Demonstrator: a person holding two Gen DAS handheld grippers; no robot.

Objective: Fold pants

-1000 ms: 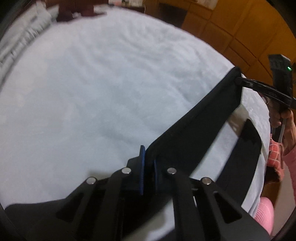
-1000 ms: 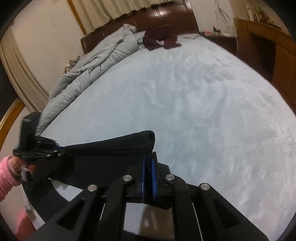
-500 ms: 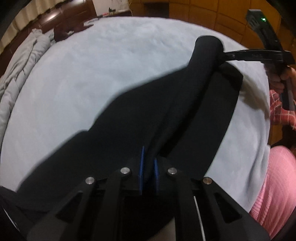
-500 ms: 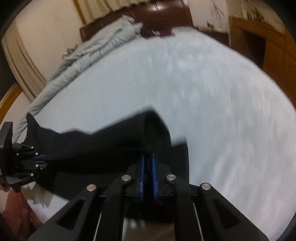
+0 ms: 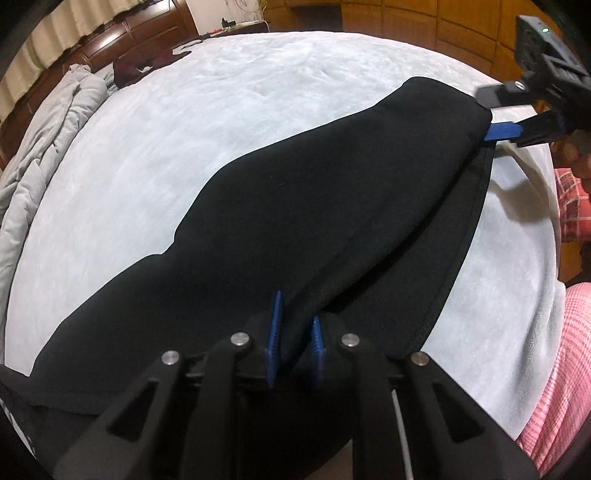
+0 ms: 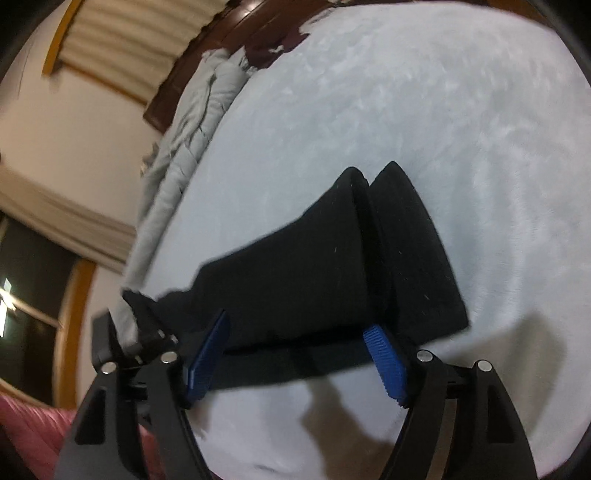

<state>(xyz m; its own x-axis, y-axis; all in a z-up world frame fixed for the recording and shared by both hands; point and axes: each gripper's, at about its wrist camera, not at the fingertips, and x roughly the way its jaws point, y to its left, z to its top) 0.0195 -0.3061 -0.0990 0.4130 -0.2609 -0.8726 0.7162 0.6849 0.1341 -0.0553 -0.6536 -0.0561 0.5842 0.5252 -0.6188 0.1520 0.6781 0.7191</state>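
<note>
The black pants point(image 5: 314, 206) lie spread on the pale blue bed point(image 5: 221, 122), one part folded over the other. My left gripper point(image 5: 295, 343) is shut on the near edge of the pants. My right gripper point(image 6: 295, 362) is open, its blue pads wide apart, with the pants' far end point(image 6: 351, 258) lying just ahead of it, not gripped. The right gripper also shows in the left wrist view point(image 5: 517, 129), at the pants' far corner. The left gripper shows at the left in the right wrist view point(image 6: 122, 336).
A rumpled grey duvet point(image 5: 44, 140) runs along the bed's left side. A dark red garment point(image 5: 136, 66) lies near the wooden headboard point(image 5: 110, 33). Wooden wardrobes point(image 5: 443, 29) stand at the right. The person's pink clothing point(image 5: 554, 387) is at the bed's near edge.
Both grippers swung the pants over onto the bed, folding them. The right gripper then opened and let go of its end. The left gripper still holds.
</note>
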